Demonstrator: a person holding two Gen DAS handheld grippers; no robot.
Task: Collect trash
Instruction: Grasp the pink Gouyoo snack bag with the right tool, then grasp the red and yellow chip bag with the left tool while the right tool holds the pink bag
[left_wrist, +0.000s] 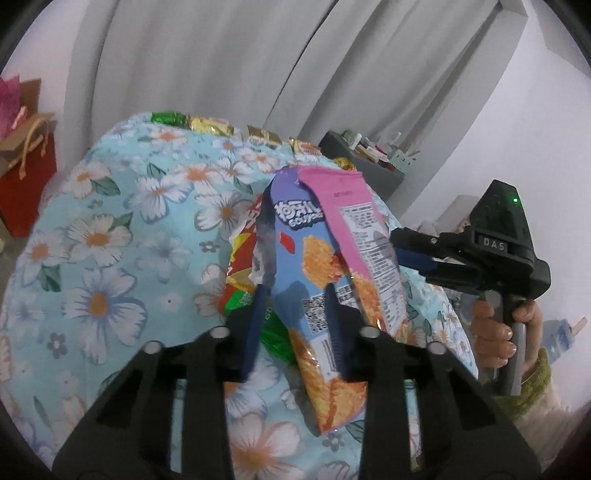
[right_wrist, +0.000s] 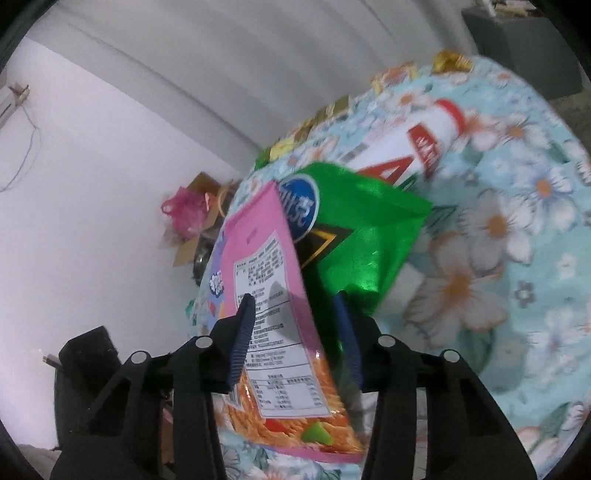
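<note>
Overhead, grey curtains (left_wrist: 221, 55) behind floral tablecloth (left_wrist: 110, 240)

Left gripper (left_wrist: 295, 295) fingers astride pink-blue snack bag (left_wrist: 332, 266), floral tablecloth (left_wrist: 110, 229) beneath

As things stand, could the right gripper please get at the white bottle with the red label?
Probably not directly: the right gripper has the pink snack bag between its jaws, and the green bag lies between it and the white bottle.
</note>
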